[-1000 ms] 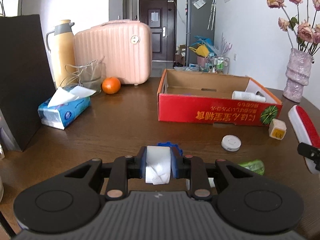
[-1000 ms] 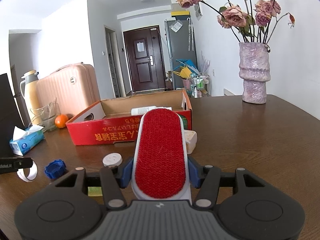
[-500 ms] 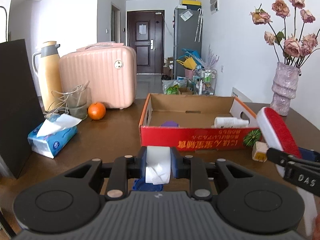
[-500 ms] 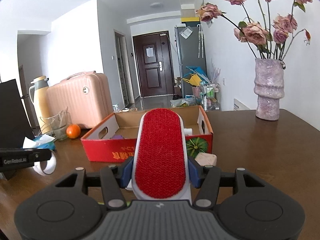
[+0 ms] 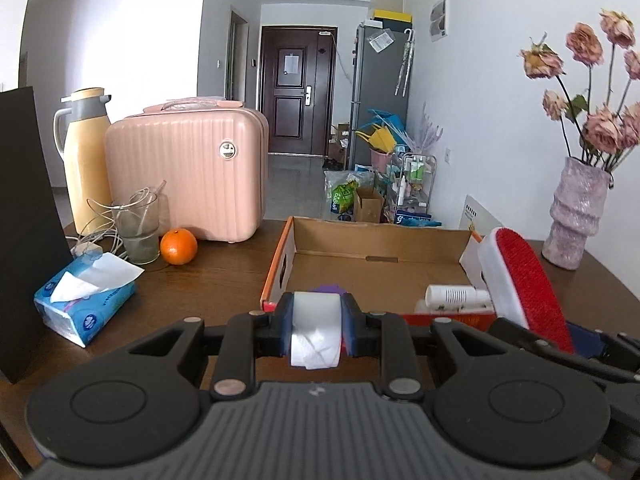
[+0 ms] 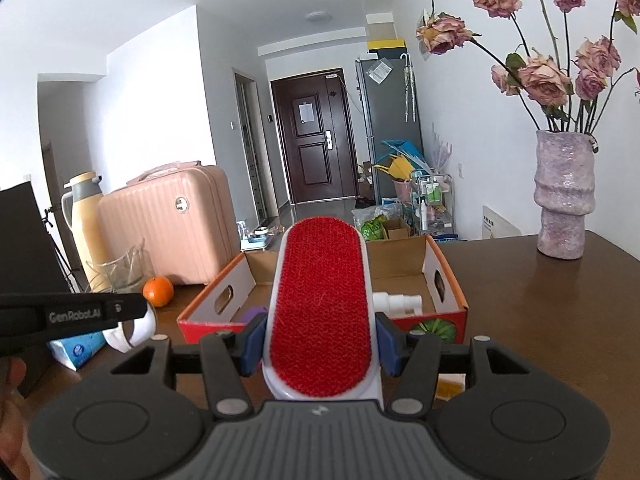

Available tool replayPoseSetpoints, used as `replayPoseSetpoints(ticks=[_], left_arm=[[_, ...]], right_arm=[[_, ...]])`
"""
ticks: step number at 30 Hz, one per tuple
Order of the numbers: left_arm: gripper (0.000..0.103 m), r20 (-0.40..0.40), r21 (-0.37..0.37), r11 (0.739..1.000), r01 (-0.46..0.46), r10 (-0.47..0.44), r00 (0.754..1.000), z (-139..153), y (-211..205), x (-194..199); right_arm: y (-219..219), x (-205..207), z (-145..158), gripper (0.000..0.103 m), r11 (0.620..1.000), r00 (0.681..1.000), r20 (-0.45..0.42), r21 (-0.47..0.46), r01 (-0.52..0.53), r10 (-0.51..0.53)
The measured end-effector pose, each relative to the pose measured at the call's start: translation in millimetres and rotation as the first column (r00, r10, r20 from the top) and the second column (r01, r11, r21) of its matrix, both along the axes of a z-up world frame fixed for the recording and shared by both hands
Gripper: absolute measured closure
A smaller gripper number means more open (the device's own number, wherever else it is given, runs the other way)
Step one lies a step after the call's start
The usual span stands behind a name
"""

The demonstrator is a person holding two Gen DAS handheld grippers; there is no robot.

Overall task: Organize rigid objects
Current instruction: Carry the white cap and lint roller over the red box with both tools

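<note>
My left gripper (image 5: 316, 330) is shut on a white tape roll (image 5: 316, 332), held above the table just before the near wall of the red cardboard box (image 5: 276, 272). My right gripper (image 6: 320, 344) is shut on a red-faced lint brush (image 6: 320, 304) with a white body, raised at the box's near right side; the brush also shows in the left wrist view (image 5: 524, 280). The box (image 6: 448, 280) holds a white bottle (image 5: 456, 295) and a purple item (image 5: 326, 289). The tape roll and the left gripper's finger also show in the right wrist view (image 6: 132, 330).
A pink suitcase (image 5: 188, 172), a yellow thermos (image 5: 86, 156), a glass with cables (image 5: 138, 224), an orange (image 5: 179, 247), a tissue pack (image 5: 86, 300) and a black bag (image 5: 24, 232) stand at the left. A purple vase with roses (image 5: 576, 216) stands at the right. A small yellow block (image 6: 450, 386) lies under my right gripper.
Both grippers have risen and moved forward toward the box, each keeping its object. The loose items on the table have dropped out of the left view.
</note>
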State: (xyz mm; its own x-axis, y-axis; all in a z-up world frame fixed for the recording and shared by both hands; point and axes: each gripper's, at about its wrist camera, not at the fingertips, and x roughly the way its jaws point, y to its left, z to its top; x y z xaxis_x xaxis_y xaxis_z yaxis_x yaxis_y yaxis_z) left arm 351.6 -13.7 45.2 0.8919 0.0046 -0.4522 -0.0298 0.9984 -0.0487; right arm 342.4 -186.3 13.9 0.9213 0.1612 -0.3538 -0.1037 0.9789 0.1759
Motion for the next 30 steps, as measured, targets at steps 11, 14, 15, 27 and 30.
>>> replayPoseSetpoints(ticks=[11,14,15,27,30], left_arm=[[0.078,-0.025,-0.020,0.999,-0.025,0.025,0.999,-1,1,40],[0.078,-0.028,-0.021,0.999,-0.029,0.028,0.999,-1,1,50],[0.078,-0.028,-0.021,0.999,-0.031,0.030,0.999,-1,1,54],[0.078,-0.038,-0.003,0.999,-0.049,0.049,0.998,-5,-5,97],[0.078,-0.044,0.001,0.999,-0.052,0.052,0.998,-7,-4,107]], right_arm=[[4,48,3,0.048,1.000,0.999,-0.052,0.018,0.010,-0.009],[3,59,4,0.048,1.000,0.998,-0.058,0.021,0.014,-0.013],[2,62,4,0.048,1.000,0.998,-0.060,0.021,0.015,-0.014],[-2,112,-3,0.048,0.999,0.995,-0.097,0.027,0.035,-0.032],[-4,123,-4,0.048,0.999,0.994,-0.106,0.030,0.038,-0.035]])
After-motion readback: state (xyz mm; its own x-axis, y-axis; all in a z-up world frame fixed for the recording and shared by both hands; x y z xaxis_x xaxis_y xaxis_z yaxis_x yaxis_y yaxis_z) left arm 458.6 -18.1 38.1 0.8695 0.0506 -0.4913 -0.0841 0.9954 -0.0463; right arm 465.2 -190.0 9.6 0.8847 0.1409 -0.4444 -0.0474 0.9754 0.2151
